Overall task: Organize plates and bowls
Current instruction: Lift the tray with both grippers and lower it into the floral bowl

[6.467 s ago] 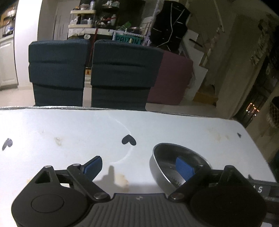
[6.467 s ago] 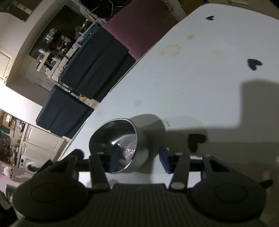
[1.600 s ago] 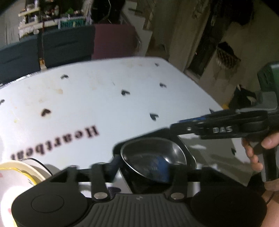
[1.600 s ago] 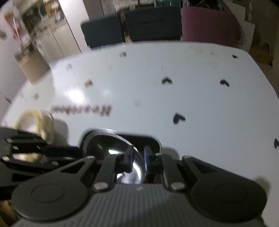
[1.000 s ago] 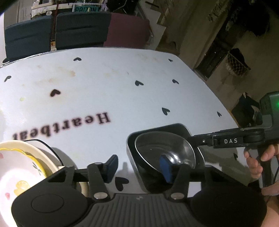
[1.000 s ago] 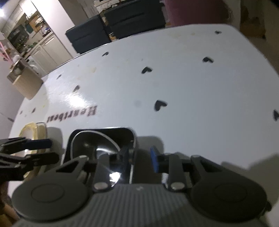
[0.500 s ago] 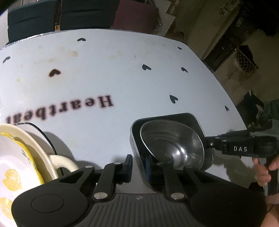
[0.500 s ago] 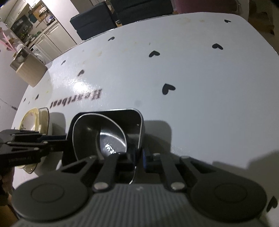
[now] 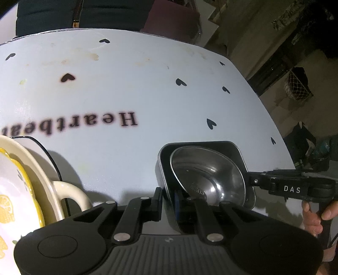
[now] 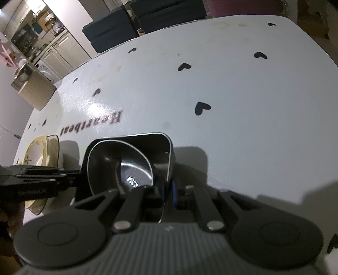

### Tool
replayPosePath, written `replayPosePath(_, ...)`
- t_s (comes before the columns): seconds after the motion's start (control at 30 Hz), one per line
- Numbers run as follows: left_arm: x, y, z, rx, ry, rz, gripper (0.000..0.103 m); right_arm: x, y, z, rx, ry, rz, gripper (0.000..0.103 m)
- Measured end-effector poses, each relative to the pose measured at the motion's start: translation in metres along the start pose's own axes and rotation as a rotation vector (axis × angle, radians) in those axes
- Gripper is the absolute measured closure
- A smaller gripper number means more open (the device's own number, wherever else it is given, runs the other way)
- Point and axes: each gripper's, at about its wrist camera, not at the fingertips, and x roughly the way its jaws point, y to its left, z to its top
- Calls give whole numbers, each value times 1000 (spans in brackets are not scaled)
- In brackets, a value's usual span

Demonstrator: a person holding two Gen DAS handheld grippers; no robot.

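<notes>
Black square dish (image 9: 236,148): sits on the white counter (image 9: 131,95), near edge, right of the stacked ceramic dishes (image 9: 19,186).
Steel bowl (image 9: 209,179): nested inside it, tilted.
Left tongs (image 9: 168,198): jaws have just been closing; now pinched on the dish's left wall.
Right tongs (image 10: 168,195): jaws have just been closing; now clamped on the dish's right wall, the steel bowl's rim just beside the inner pad.
Handling: looks rigid, thin-walled, smooth, so likely slippery; the loose bowl may slide or rattle if tipped.
Hold: opposite walls, kept level.

Home dining area, kitchen cabinets (image 10: 52,52) beyond (dim), upholstered chairs (image 10: 147,19)
</notes>
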Motion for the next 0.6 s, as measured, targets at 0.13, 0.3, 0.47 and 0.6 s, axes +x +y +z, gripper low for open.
replayPosePath(0.13,-16,2,5,-30,-45,-17,92,-5,2,-1,-5,-28,6,95)
replayPosePath(0.3,-48,4,14,-64,-134,-54,92,-25,1,2,48,-103,69,94)
replayPosePath(0.47,-84,5,22,-83,-236,-96,91,-50,4,6,84,-206,140,93)
replayPosePath(0.6,-110,12,20,-96,-290,-115,91,-64,8,10,112,-268,198,93)
